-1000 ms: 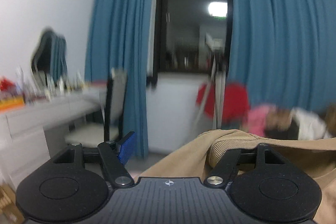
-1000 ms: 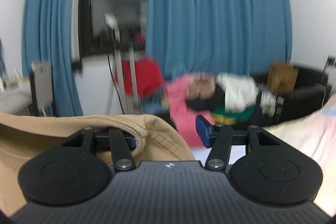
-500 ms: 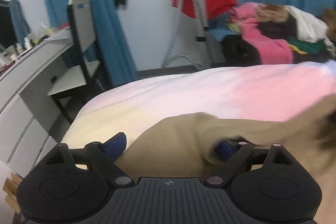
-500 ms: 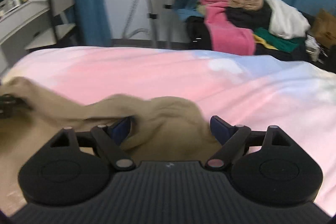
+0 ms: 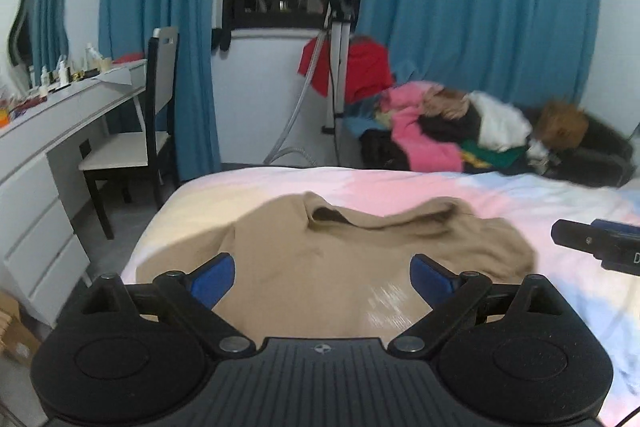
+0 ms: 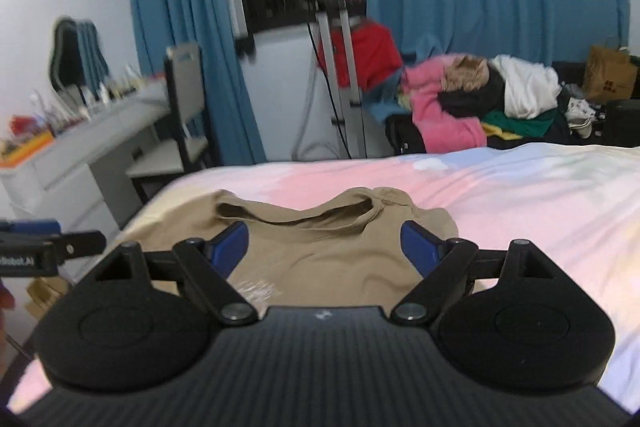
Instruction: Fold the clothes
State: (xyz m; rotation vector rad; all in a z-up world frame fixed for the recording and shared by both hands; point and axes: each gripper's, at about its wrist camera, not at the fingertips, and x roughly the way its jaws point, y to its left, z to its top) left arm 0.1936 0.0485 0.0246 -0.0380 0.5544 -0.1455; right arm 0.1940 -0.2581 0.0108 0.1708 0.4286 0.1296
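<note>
The tan shirt lies spread on the bed, collar away from you, and with your left gripper and right gripper both agape and empty, smooth the bunched sleeve (right side) before pinching any edge.

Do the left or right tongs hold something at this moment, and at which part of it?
Nothing is held. Both the left tongs and the right tongs are open above the tan garment, which lies on the bed.
</note>
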